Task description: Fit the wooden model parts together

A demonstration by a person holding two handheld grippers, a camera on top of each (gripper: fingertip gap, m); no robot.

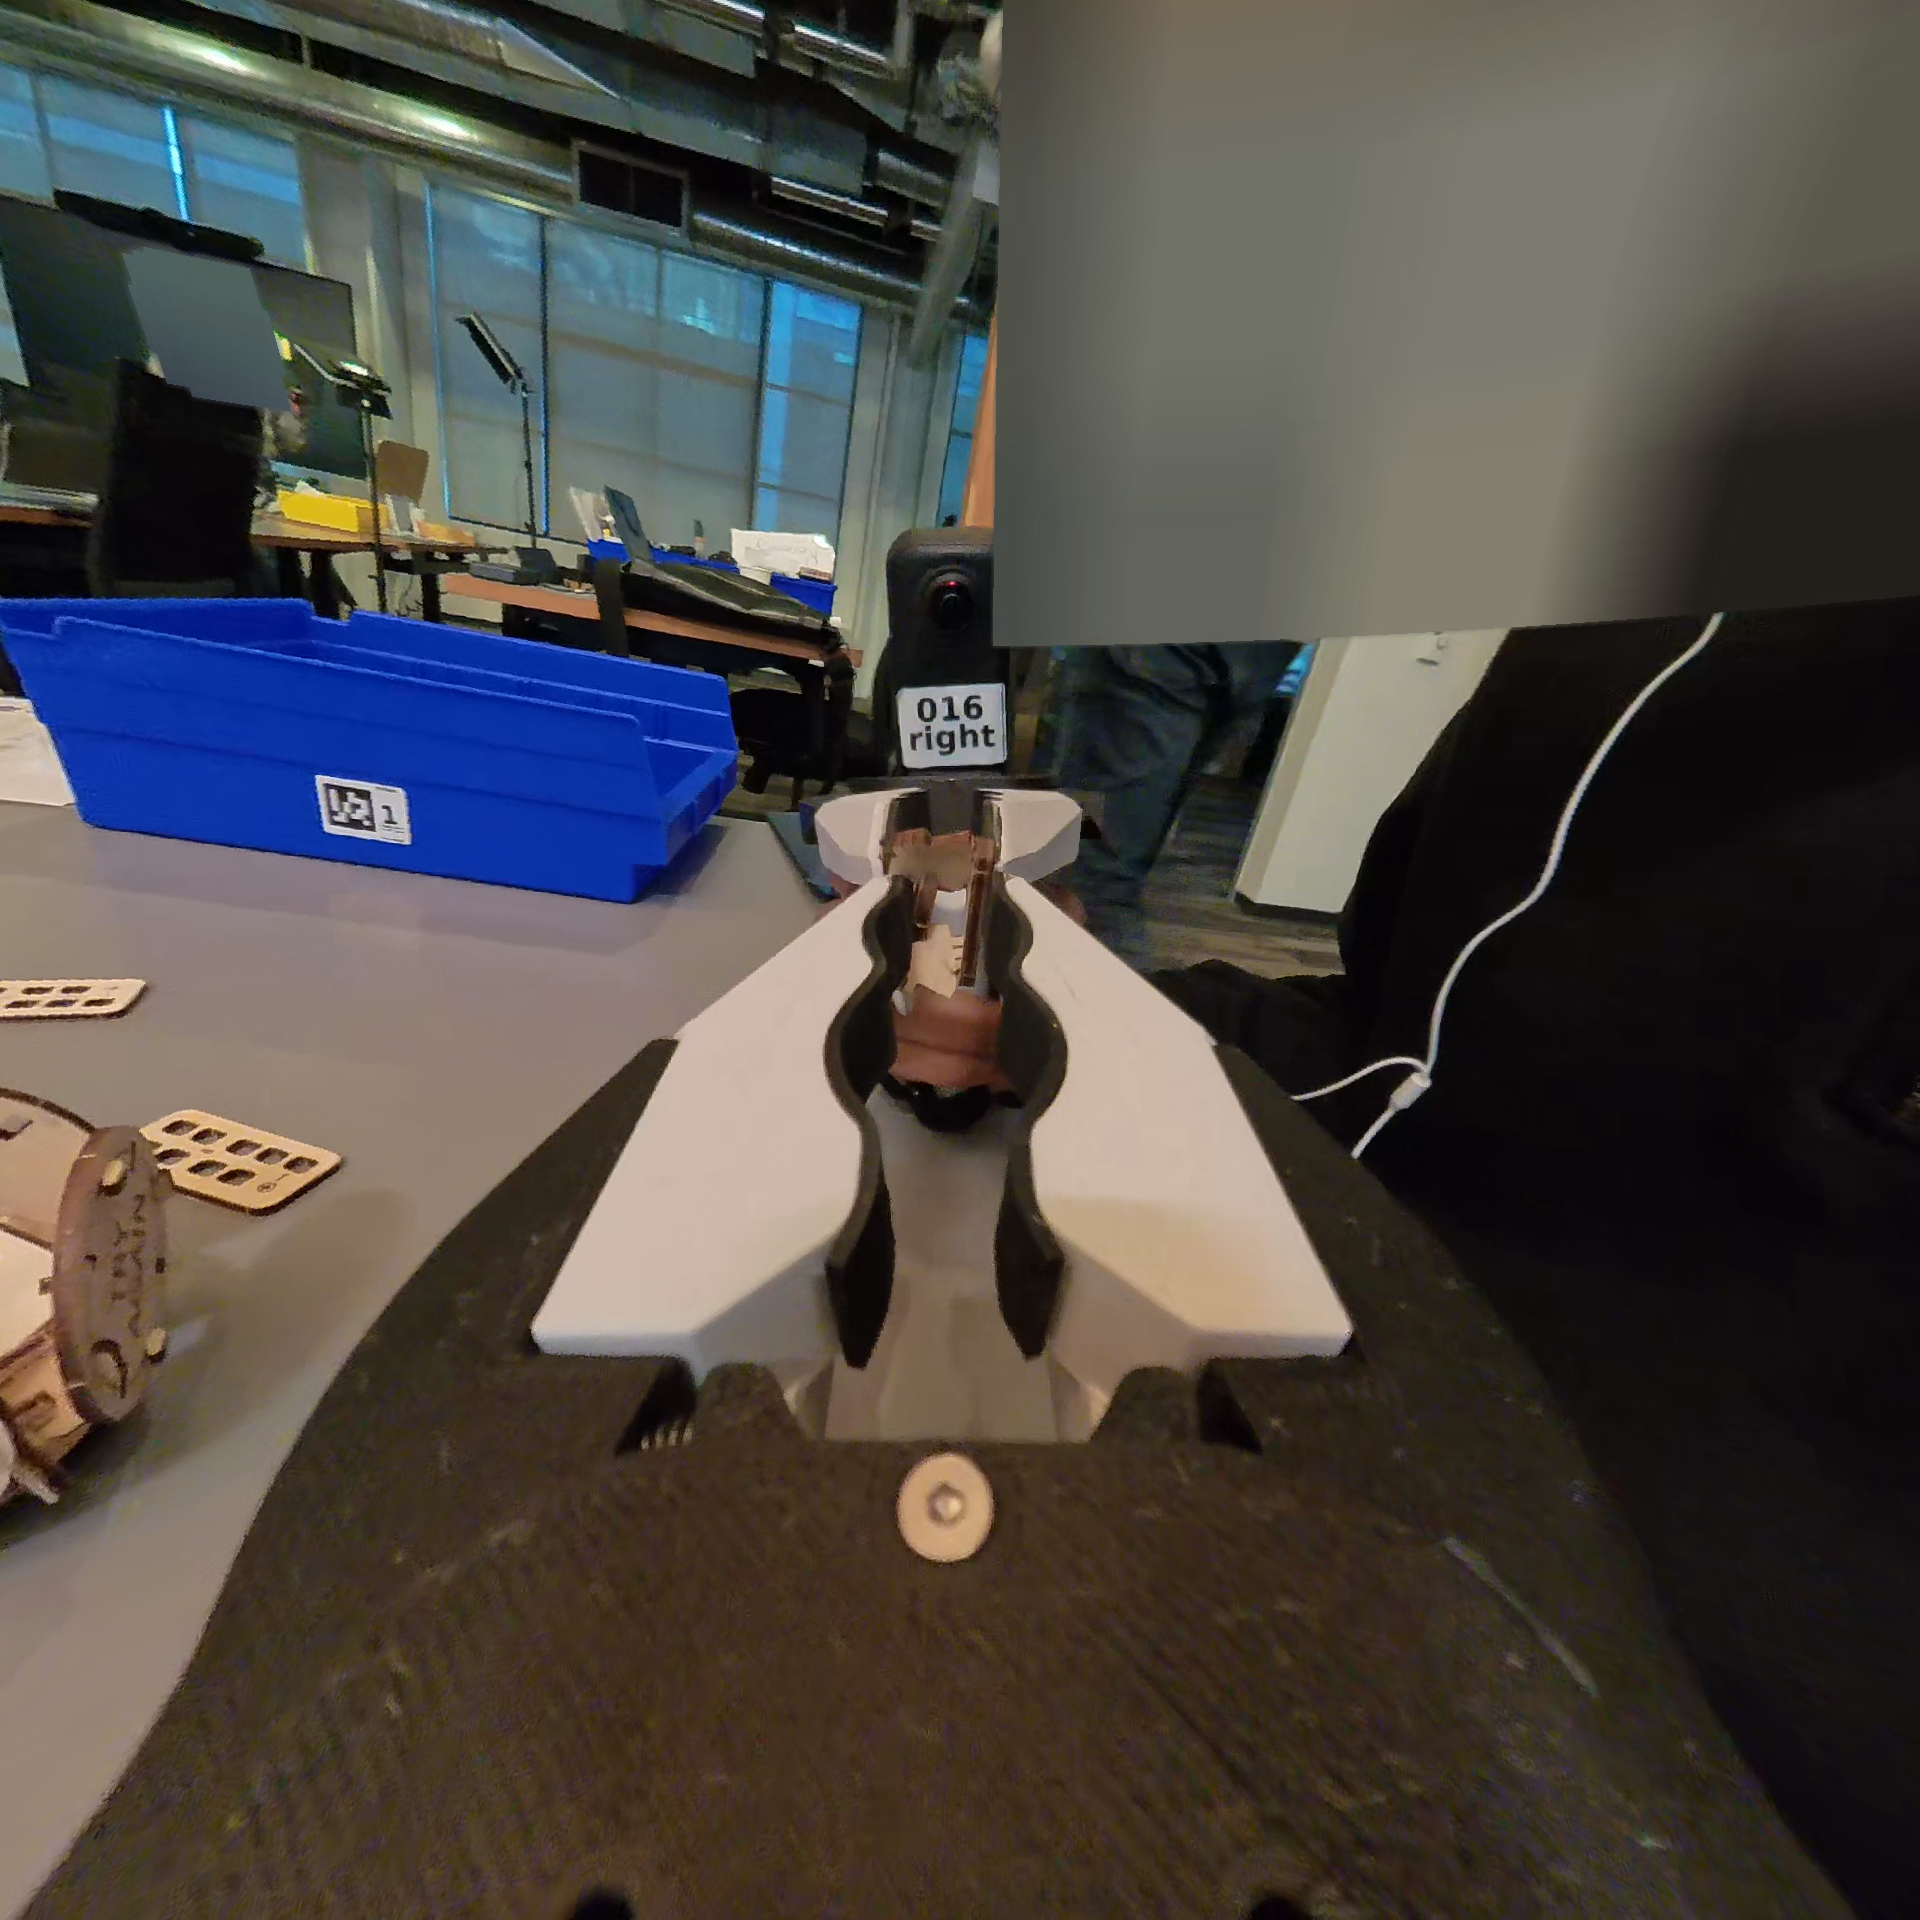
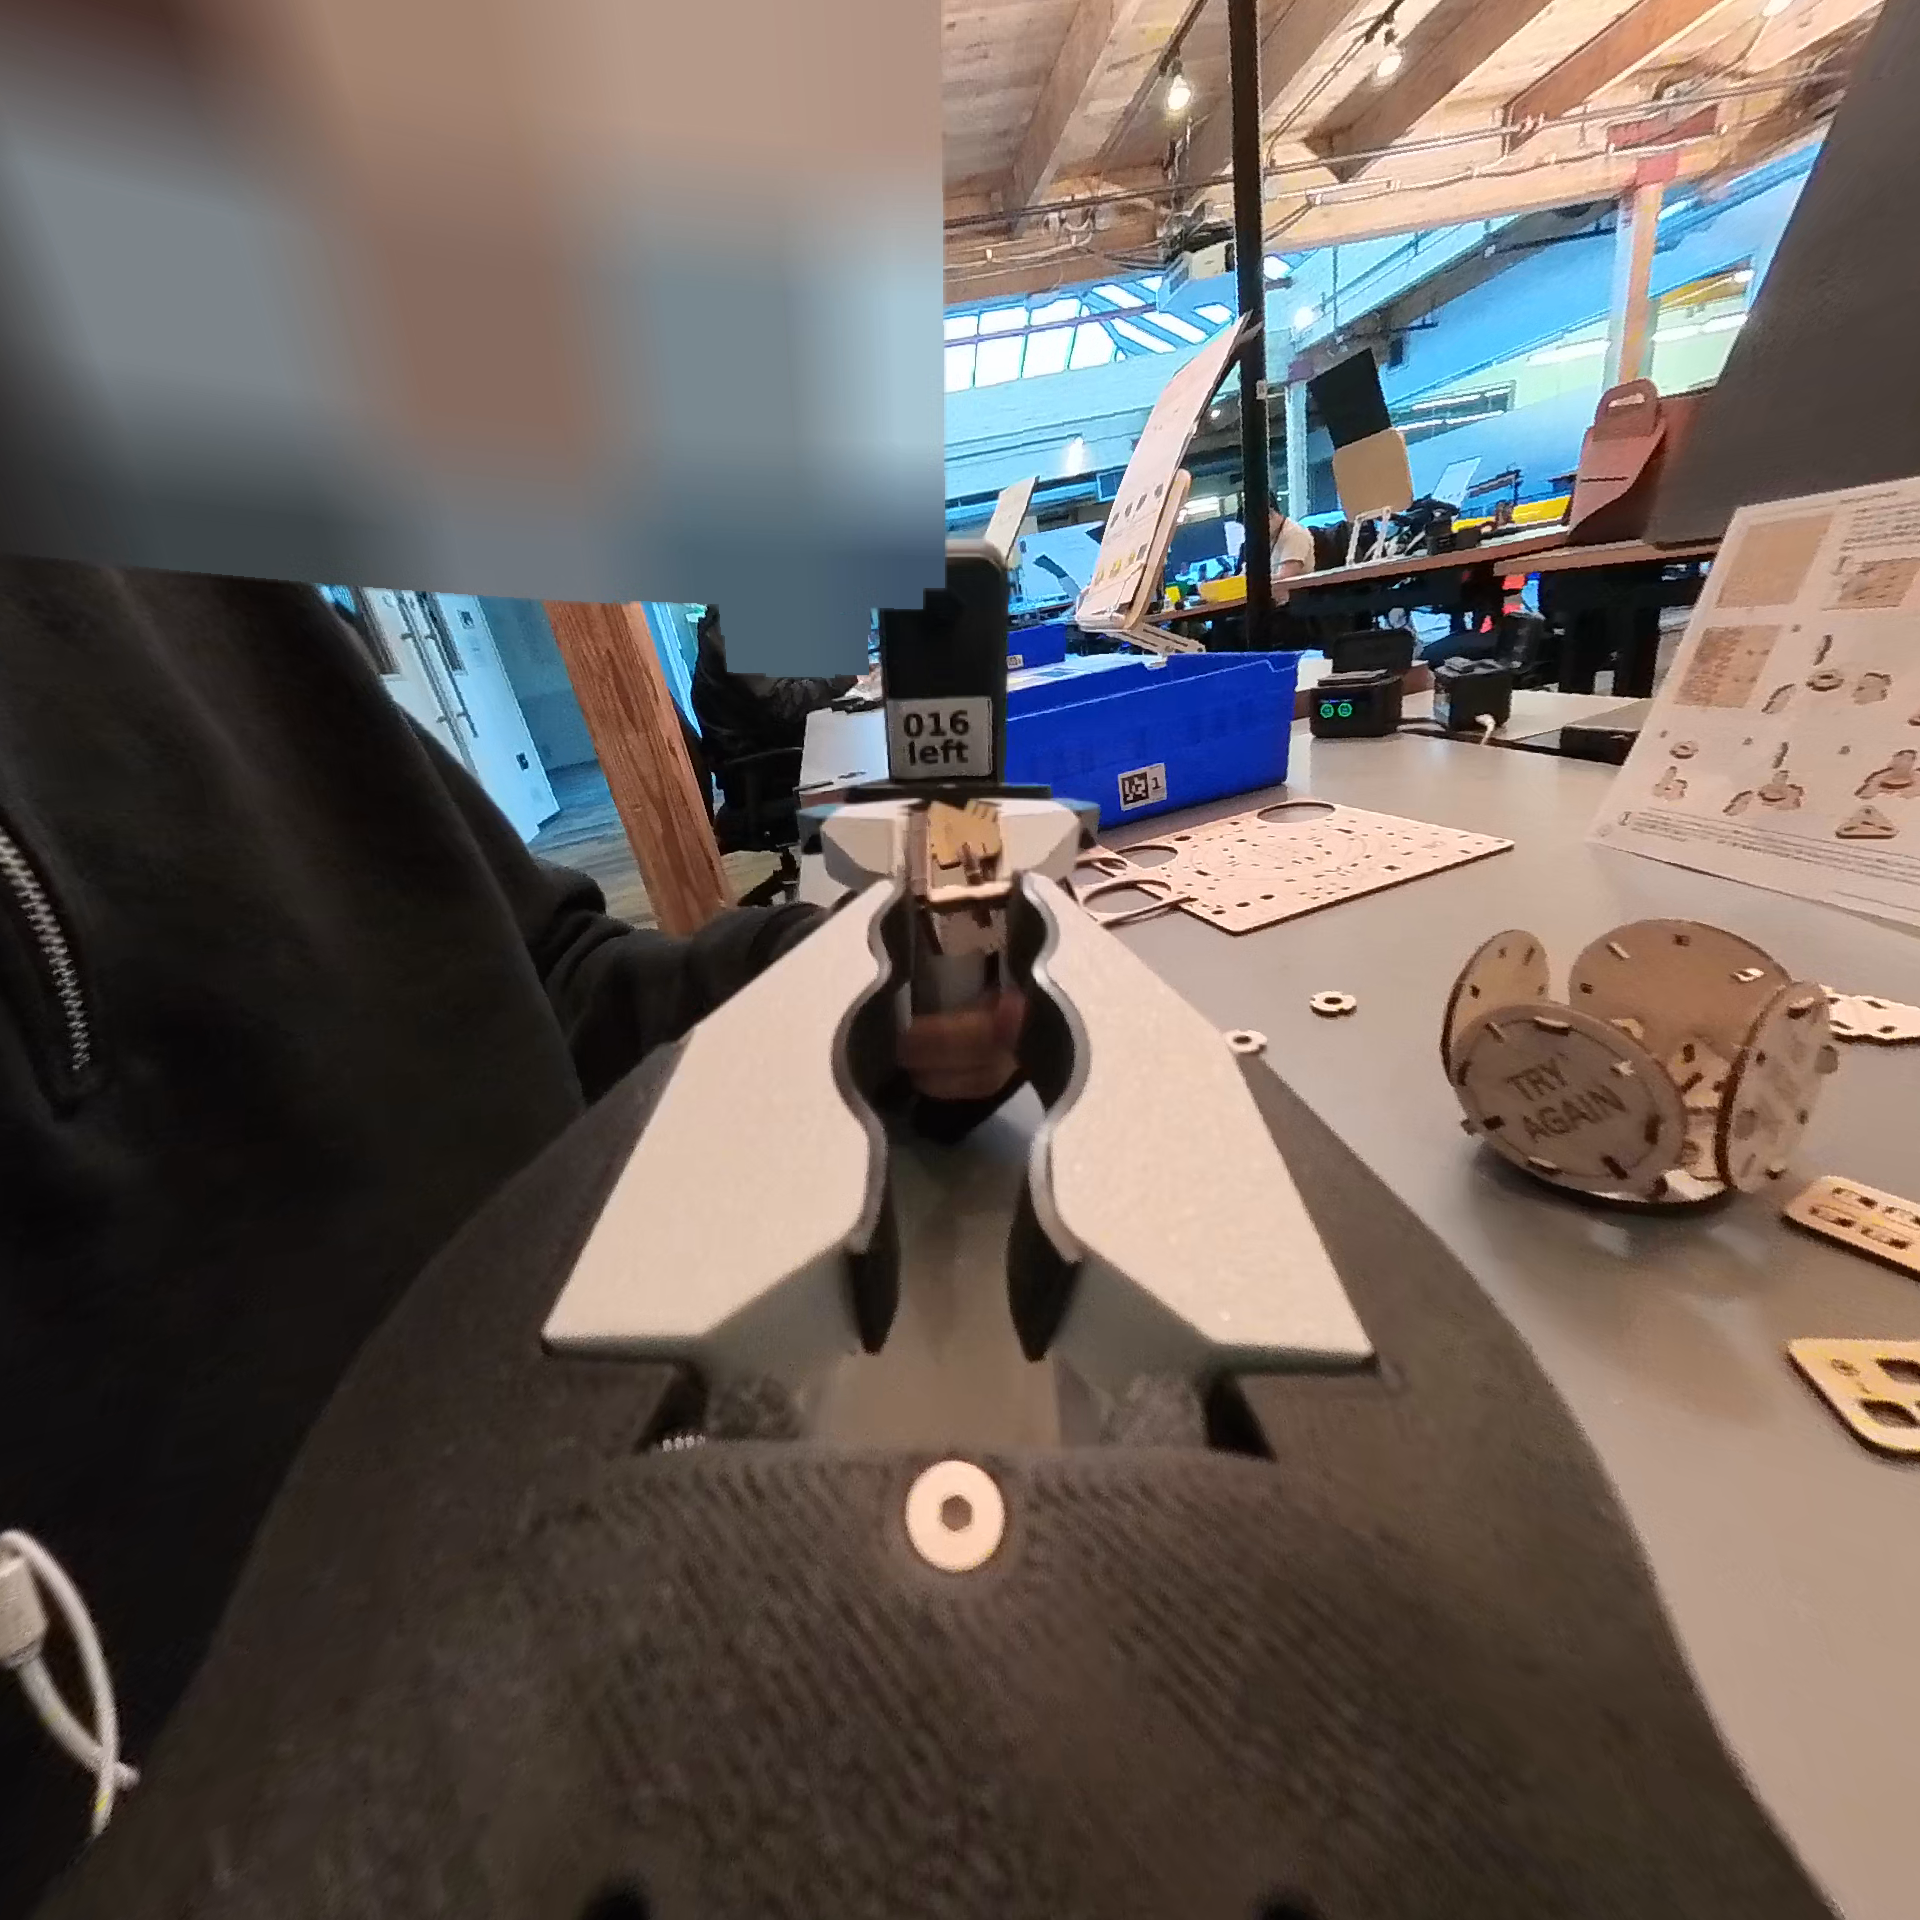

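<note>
Small pale laser-cut wooden pieces (image 2: 961,883) are pinched tip to tip, apparently, between left tongs (image 1: 940,914) and right tongs (image 2: 951,904) above the grey counter (image 2: 1403,1039), beside a part-built round wooden assembly (image 2: 1631,1060).

My left tool (image 1: 940,894) and my right tool (image 2: 951,883) meet tip to tip above the edge of the grey surface (image 1: 416,987), each closed on a small pale wooden piece (image 2: 961,847) with notched edges. The thin flat parts (image 1: 951,868) stand upright between the pads, and whether they are already joined I cannot tell.
</note>
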